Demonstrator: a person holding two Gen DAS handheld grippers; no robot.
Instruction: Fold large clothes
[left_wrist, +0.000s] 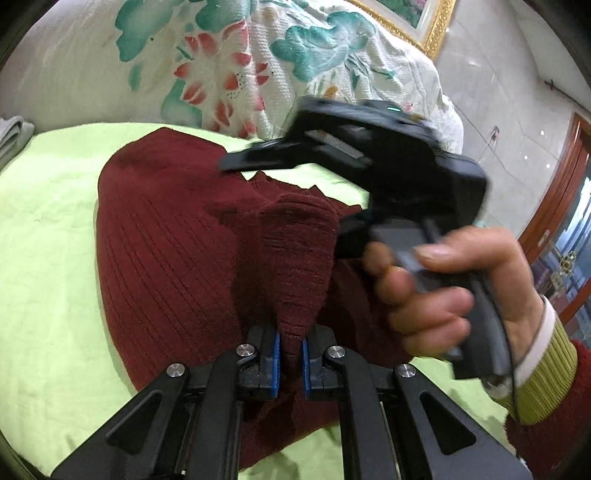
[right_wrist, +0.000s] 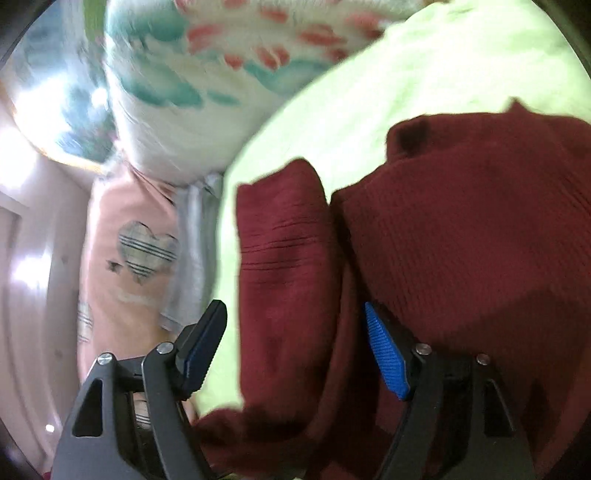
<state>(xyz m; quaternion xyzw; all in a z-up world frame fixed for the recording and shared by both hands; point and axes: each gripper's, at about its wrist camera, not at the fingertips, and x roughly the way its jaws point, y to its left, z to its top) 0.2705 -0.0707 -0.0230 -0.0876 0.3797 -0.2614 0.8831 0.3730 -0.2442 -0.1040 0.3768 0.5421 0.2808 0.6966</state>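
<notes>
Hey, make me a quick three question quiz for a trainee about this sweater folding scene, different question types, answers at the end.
1. True or false: the left gripper is shut on a fold of the dark red knit sweater.
2. Multiple choice: the right gripper is A) shut on the sweater, B) open, C) out of view.
3. Fill in: the sweater lies on a light ____ bed sheet.

Key: 1 true; 2 B; 3 green.

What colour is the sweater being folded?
Dark red, rib-knit sweater; clearest in the left wrist view.
</notes>
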